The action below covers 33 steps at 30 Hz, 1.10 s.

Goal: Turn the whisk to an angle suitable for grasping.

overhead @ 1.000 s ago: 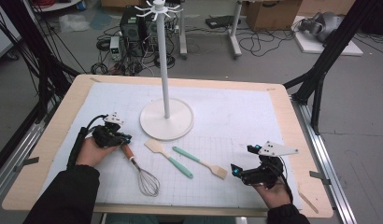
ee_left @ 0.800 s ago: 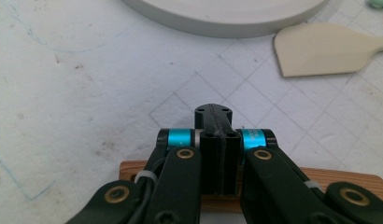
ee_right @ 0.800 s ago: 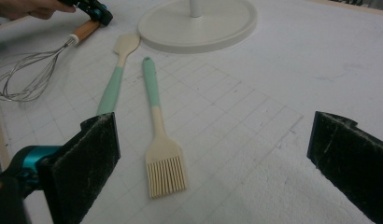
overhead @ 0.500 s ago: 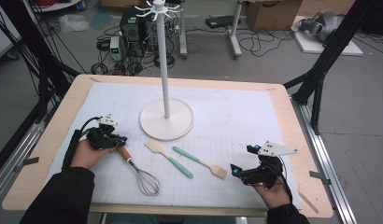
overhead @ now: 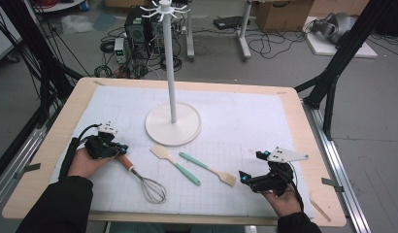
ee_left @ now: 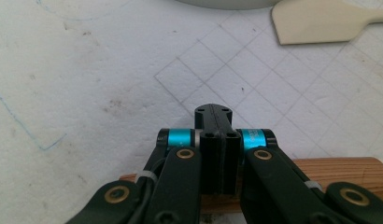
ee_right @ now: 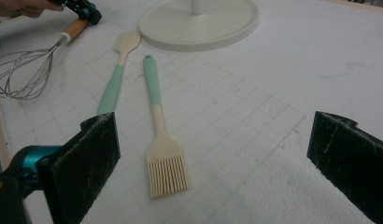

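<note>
Jaws of the left gripper [overhead: 120, 149] are pressing together, with nothing between the pads, right over the wooden handle of the whisk [overhead: 144, 182]; in the left gripper view the shut jaws are sitting just above that handle [ee_left: 348, 171], which is crossing beneath them rather than being caught in them. The whisk is lying flat on the white mat [overhead: 245, 121] at the front left of the table [overhead: 51, 145], handle toward the left hand [overhead: 85, 162], wire head pointing toward the person's edge. To do this step well, I judge the jaws need parting first, then lowering so one pad goes each side of the handle near its middle, squarely across the wood, before squeezing, since a grip near the end would likely let the wire head droop. Just beside the whisk are lying a spatula [overhead: 175, 162] with a green handle and a pastry brush [overhead: 207, 168], both near the round base of the white stand [overhead: 173, 124], whose hooks at the top look like the place for hanging such tools. The right gripper [overhead: 246, 178] is resting at the front right, its jaws standing wide apart with the brush [ee_right: 161, 140] lying ahead of them, untouched. Compared with a second ago, the left hand has been drawing slightly back toward the left edge, while the tools and the right hand are staying where they were.
</note>
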Tool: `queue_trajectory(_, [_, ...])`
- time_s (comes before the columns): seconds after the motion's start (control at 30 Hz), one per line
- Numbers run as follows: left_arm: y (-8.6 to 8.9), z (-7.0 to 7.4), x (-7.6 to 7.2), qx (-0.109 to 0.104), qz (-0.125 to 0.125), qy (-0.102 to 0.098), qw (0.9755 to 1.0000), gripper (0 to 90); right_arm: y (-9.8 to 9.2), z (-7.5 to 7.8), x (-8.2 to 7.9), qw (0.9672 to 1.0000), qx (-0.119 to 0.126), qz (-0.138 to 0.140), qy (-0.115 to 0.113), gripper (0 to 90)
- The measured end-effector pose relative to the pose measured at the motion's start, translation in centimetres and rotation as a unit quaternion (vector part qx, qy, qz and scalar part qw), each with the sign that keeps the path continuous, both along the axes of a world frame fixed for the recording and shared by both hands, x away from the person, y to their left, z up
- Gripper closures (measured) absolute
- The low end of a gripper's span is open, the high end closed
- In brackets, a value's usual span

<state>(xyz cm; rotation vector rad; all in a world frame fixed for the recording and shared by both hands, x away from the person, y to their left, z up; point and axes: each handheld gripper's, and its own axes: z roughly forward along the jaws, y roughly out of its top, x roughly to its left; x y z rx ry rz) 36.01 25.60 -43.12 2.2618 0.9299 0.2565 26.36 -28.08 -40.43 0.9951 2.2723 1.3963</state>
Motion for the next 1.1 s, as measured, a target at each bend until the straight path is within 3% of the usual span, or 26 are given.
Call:
queue_trajectory(0.37, [0.2,0.1,-0.3,-0.002,-0.005,-0.003,1.0,89.4,0.1,-0.1,0.0,1.0,-0.002,0.002,0.002,1.0])
queue_trajectory(0.7, [0.6,0.8,-0.6,-0.021,-0.004,-0.017,0.9996,88.8,0.2,-0.1,0.1,1.0,-0.003,0.003,0.001,1.0])
queue_trajectory(1.1, [0.7,1.6,-1.6,-0.024,-0.022,-0.031,0.999,88.5,0.1,0.0,0.0,1.0,-0.002,0.004,0.0,1.0])
